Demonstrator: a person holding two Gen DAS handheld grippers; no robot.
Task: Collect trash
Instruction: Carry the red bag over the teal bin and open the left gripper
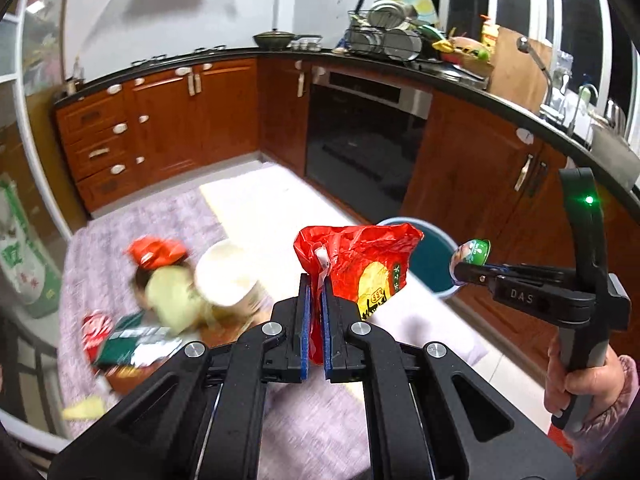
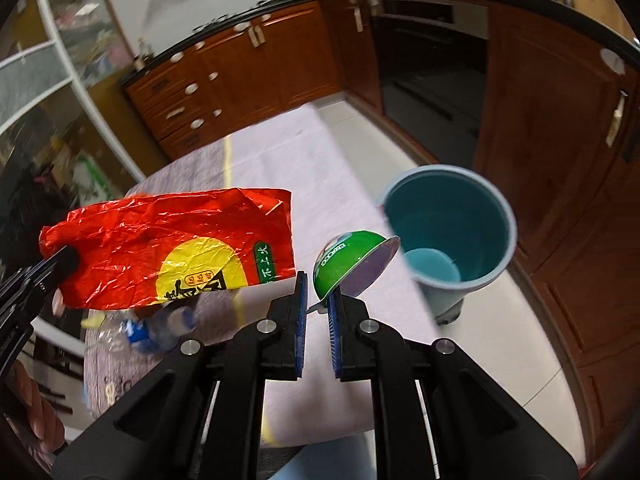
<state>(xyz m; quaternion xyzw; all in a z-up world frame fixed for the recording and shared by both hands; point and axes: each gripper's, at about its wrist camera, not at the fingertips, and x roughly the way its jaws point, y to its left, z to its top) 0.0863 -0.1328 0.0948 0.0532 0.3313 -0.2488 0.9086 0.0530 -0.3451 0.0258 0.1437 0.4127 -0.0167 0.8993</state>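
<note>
Red-and-yellow wrapper [image 2: 172,248], green cup [image 2: 346,262], blue bin [image 2: 448,232], purple mat [image 1: 132,232].

I'm in a home kitchen: wooden cabinets [image 1: 168,120] under a black countertop [image 1: 360,58], built-in oven [image 1: 360,140], loaded dish rack [image 1: 384,36], sink tap [image 1: 536,60].

A crinkled red foil snack bag [image 1: 362,264] and a small green plastic cup [image 2: 347,262] are held aloft near an upright blue plastic bin [image 2: 450,236].
</note>
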